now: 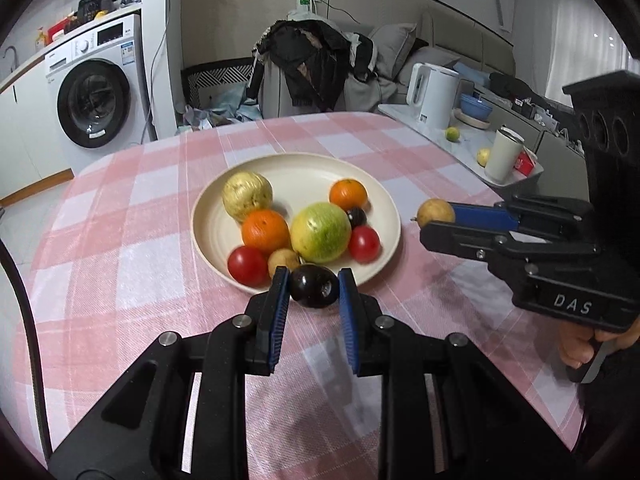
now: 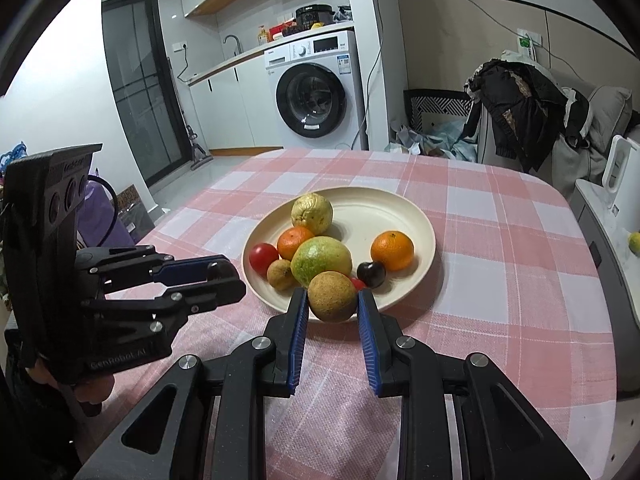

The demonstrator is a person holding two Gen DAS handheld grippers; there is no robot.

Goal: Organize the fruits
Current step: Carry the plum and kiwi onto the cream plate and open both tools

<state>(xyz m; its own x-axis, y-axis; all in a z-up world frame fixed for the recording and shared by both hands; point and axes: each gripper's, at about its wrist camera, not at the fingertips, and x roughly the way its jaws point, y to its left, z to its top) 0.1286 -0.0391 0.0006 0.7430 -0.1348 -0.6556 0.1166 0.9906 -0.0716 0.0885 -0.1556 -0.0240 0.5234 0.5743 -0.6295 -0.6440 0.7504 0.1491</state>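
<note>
Gripping a dark plum [image 1: 313, 286] at lower center, the left gripper [image 1: 313, 285] sits by the plate [image 1: 208, 236] rim. Right gripper [image 2: 333, 298] clamps a brownish fruit [image 2: 332, 297], lower center too, over the plate's near edge.

Cream plate [image 1: 384, 200] w/ mixed fruit; dark plum [image 1: 313, 286], brown fruit [image 2: 332, 297] gripper-held.

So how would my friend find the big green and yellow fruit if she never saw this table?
Look at the pink checked tablecloth and find the round cream plate in its middle. Near the middle of the pile on it sits the green and yellow fruit, touching an orange and a red tomato. It is the biggest fruit there, and the only green one.
</note>
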